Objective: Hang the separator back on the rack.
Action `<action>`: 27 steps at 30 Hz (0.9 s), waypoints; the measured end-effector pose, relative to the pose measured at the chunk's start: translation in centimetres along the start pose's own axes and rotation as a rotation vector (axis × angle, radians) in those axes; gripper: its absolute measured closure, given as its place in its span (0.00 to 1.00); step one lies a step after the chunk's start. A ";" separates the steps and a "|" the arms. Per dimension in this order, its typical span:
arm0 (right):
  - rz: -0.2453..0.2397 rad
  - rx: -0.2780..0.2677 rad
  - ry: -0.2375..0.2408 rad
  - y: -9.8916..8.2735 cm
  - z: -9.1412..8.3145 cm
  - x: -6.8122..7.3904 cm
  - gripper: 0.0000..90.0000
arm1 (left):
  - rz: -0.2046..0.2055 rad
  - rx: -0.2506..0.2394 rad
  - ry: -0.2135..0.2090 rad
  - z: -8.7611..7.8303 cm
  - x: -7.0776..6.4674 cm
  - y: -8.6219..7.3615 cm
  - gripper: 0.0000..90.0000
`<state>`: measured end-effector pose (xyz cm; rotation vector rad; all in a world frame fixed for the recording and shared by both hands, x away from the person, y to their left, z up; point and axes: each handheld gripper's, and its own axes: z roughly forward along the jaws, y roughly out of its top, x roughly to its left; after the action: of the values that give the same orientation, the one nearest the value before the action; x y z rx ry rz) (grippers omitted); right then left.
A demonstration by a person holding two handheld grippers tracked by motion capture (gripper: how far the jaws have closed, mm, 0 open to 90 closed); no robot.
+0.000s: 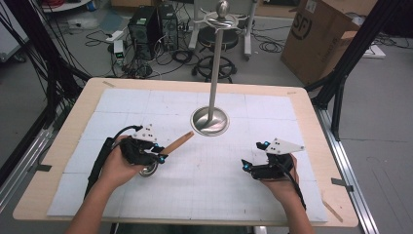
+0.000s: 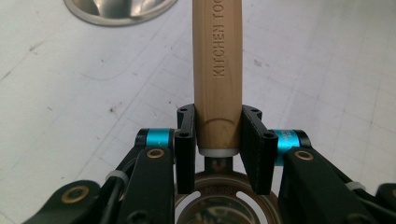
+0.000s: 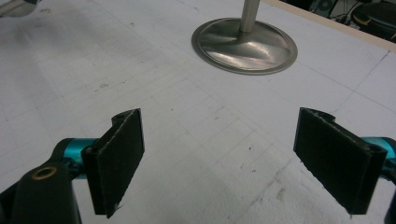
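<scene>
White gridded tabletop (image 1: 204,195) carries a steel stand (image 1: 210,121) near centre. At eight o'clock from it, the left gripper (image 1: 157,158) clamps a utensil (image 2: 218,74) by its wooden handle (likely to hang it). Right gripper (image 1: 249,165) waits, spread apart.

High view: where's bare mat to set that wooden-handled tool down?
Bare mat lies between the left gripper and right gripper, also behind the stand base and along the near edge. It is crowded by the left gripper, shut on the wooden handle. Right gripper's jaws stand open.
</scene>
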<state>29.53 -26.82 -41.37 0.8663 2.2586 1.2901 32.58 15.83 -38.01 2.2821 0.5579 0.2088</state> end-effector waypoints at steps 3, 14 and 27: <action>-0.004 0.001 0.002 0.0 0.1 0.1 0.17 | -0.027 -0.040 -0.012 -0.3 0.4 0.0 0.77; -0.006 0.004 0.003 0.0 0.1 0.1 0.17 | -0.092 -0.190 -0.063 -1.4 1.5 0.1 0.77; -0.011 0.007 0.004 0.0 0.1 0.2 0.17 | -0.132 -0.323 -0.072 -2.1 2.2 0.5 0.77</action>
<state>29.45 -26.56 -41.42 0.8538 2.2694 1.2805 34.02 17.88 -36.27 1.9259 0.5892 0.1398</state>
